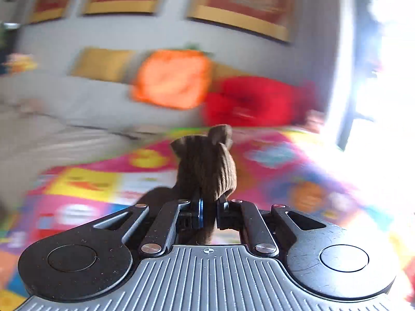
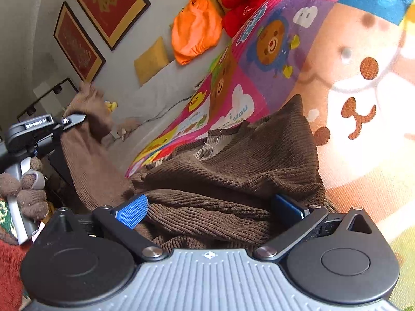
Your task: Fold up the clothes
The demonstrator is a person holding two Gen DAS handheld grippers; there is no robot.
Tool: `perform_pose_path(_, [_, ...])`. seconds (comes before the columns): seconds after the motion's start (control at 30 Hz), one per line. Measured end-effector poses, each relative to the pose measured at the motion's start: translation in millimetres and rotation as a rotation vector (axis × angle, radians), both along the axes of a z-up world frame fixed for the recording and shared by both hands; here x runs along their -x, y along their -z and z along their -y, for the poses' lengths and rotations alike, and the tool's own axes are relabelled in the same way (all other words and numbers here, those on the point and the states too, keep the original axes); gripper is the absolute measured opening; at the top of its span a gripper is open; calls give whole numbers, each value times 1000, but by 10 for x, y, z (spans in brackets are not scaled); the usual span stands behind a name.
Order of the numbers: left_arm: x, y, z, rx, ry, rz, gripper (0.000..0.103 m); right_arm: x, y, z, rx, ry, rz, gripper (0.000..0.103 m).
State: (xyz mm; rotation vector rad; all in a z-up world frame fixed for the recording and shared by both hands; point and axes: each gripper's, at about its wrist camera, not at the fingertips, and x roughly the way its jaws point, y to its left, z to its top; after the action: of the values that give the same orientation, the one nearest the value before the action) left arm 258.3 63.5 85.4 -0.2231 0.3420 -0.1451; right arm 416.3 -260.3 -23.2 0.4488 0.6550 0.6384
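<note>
Ok, no bins or baskets here, just the brown ribbed sweater (image 2: 233,171) heaped mid-frame on the cartoon play mat (image 2: 350,83) in your right wrist view. At far left of that view your left gripper (image 2: 77,118) pinches a lifted sleeve; the left wrist view shows its jaws pressed together on a bunched brown fold (image 1: 207,165). Your right gripper (image 2: 210,208) is spread wide w/ sweater fabric between the blue pads (image 2: 131,211). Left cam bkgd is motion-blurred: orange plush (image 1: 172,77), red plush (image 1: 249,101), framed pics (image 1: 243,2) hard to read. Right edge blown out by window glare.
</note>
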Motion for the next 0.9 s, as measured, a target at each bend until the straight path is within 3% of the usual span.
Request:
perform_pose_path(0.1, [-41, 220, 379, 12, 108, -63, 16, -31, 34, 98, -72, 8, -21, 103])
perform_pose_path(0.17, [36, 382, 455, 18, 124, -103, 31, -46, 49, 134, -102, 9, -32, 103])
perform_pose_path(0.23, [128, 543, 516, 24, 139, -144, 60, -58, 59, 159, -123, 9, -39, 103])
perform_pose_path(0.4, [594, 737, 565, 13, 250, -182, 87, -64, 48, 118, -106, 6, -37, 103])
perform_pose_path(0.57, [780, 1077, 629, 5, 300, -224, 91, -49, -1, -29, -4, -17, -20, 103])
perform_pose_path(0.73, [742, 1169, 504, 87, 292, -241, 94, 11, -135, -179, 139, -27, 6, 101])
perform_pose_path(0.9, [739, 1168, 475, 108, 295, -236, 95, 77, -605, -328, 266, 29, 160, 86])
